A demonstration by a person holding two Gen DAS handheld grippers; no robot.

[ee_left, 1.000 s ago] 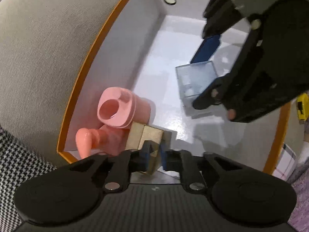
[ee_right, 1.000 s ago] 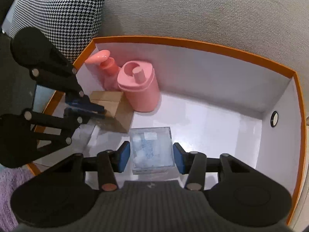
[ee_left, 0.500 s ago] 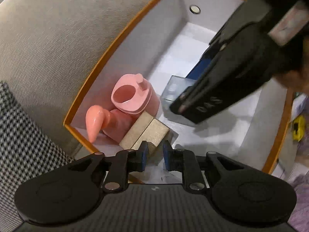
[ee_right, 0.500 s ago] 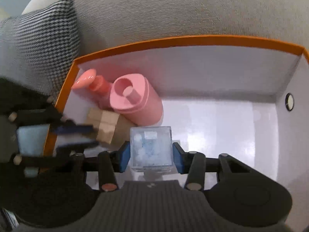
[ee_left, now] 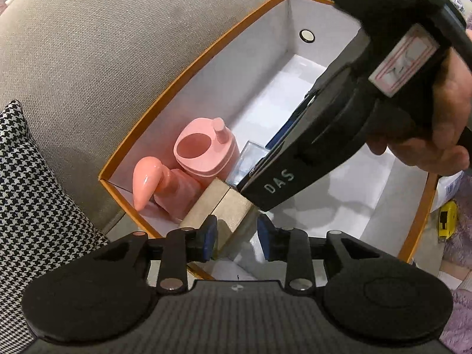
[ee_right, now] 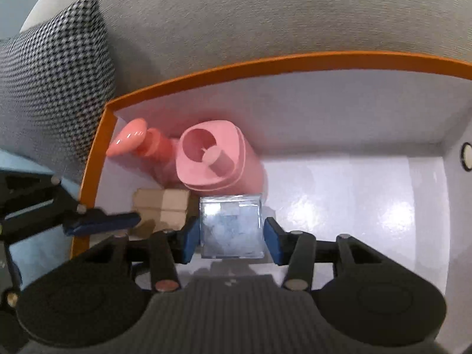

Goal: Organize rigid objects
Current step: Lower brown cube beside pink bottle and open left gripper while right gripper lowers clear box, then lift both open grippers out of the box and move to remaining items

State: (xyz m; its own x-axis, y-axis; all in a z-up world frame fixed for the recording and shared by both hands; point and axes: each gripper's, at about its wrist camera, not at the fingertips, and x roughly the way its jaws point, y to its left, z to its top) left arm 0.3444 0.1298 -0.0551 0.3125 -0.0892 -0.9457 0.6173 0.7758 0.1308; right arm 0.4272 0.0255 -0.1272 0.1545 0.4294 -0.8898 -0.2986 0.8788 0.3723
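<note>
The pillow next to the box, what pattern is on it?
The pillow has a black-and-white houndstooth check, clearest in the left wrist view.

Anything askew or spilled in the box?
Nothing spilled. Only the pink pump bottle looks tilted, leaning in the corner of the box beside the upright pink container. The small carton and clear cube look squarely placed.

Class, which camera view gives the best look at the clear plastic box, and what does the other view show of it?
The right wrist view: the clear plastic box sits whole and unobstructed between the right gripper jaws. In the left wrist view only one corner shows beside the pink container; the rest is hidden behind the right gripper's black body.
</note>
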